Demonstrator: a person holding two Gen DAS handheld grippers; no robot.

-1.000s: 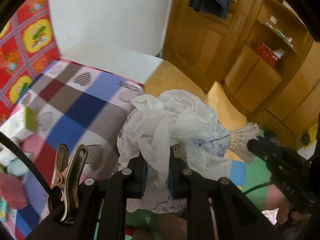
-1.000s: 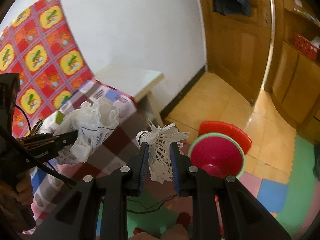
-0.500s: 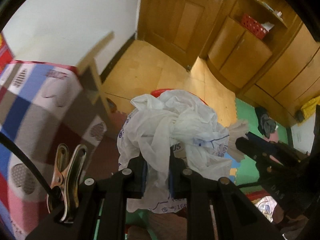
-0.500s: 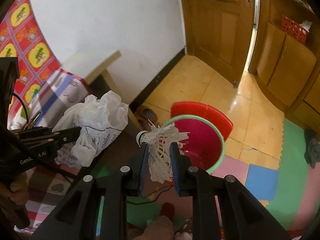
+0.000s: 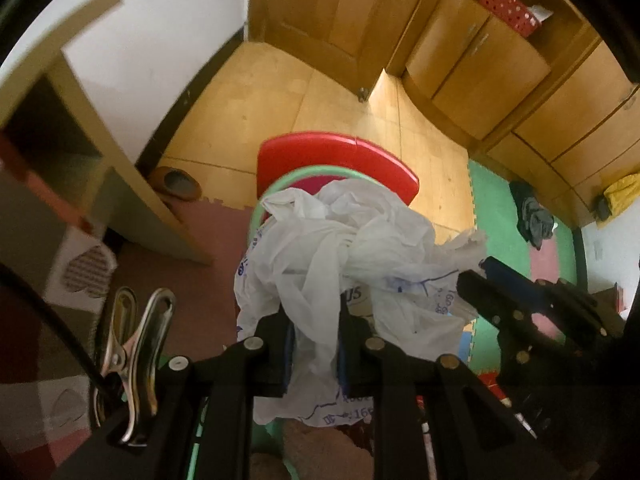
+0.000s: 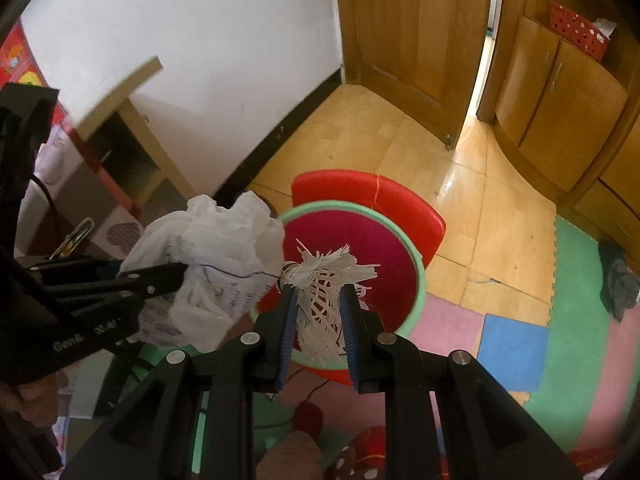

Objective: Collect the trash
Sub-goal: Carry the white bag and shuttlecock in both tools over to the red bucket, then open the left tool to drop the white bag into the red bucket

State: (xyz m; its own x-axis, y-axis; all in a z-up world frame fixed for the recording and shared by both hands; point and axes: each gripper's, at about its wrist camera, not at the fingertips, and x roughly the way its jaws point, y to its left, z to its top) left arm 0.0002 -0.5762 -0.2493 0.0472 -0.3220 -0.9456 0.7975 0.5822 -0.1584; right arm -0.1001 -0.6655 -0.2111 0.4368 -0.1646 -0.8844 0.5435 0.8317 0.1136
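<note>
In the left wrist view, a crumpled white plastic bag (image 5: 344,264) is pinched between the narrowed fingers of the left gripper (image 5: 314,344). Most of the bag bulges out ahead of the pads. Beyond and below it, the green rim of the bin (image 5: 288,182) and its red lid (image 5: 340,160) are seen on the floor. The right gripper (image 5: 492,280) is seen at the right edge, close beside the bag; its load is mostly hidden here.

In the right wrist view, a frayed white shuttlecock (image 6: 324,292) is clamped between the blue pads of the right gripper (image 6: 318,320), held over the bin (image 6: 416,264), whose red inside lies open beneath. The bag (image 6: 216,256) is held just to the left, partly over the rim and partly outside it, by the left gripper (image 6: 172,276).

Several risks are judged from this. If the bag were released here, part of it could catch on the rim or drift to the floor, being light and only half over the opening. The shuttlecock's loose feathers could snag on the pads and stay stuck when the jaws are opened. With both grippers so close, a knock between them could be caused by a careless release.
</note>
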